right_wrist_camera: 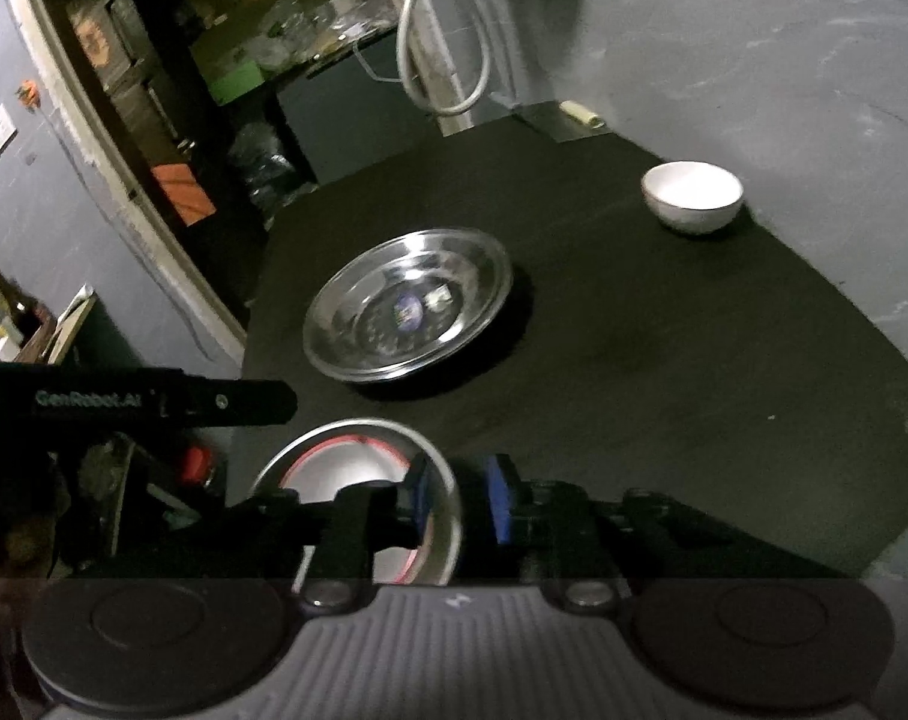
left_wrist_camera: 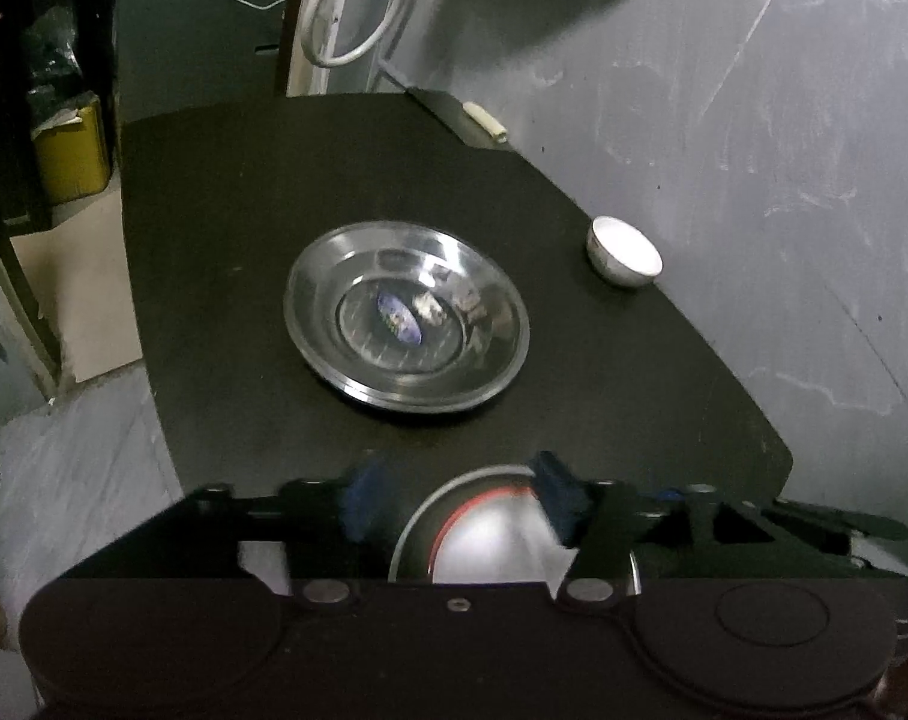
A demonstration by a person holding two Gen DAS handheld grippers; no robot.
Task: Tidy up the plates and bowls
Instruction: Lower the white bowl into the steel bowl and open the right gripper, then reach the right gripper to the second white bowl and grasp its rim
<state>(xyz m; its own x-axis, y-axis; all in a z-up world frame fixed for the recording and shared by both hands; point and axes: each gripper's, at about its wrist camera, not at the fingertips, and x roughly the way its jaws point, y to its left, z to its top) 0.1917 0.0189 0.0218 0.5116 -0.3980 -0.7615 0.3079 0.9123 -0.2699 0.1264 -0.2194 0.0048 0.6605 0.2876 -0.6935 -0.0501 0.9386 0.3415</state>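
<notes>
From the left wrist, the left gripper (left_wrist_camera: 454,495) stands spread, its right pad inside the red-ringed bowl (left_wrist_camera: 484,534), the steel plate (left_wrist_camera: 405,315) ahead; closing could tip it. From the right wrist, the right gripper (right_wrist_camera: 460,504) seems, through blur, to pinch that bowl's (right_wrist_camera: 357,468) rim; a one-sided hold may slip, with the white bowl (right_wrist_camera: 692,195) ahead-right.

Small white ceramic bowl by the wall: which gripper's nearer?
Right. The right gripper is at the table's near edge, down-left of the small white ceramic bowl; the left gripper is farther left still.

Dim, motion-blurred fisheye views; glare on steel plate (left_wrist_camera: 405,315); dark vignetted corners.
</notes>
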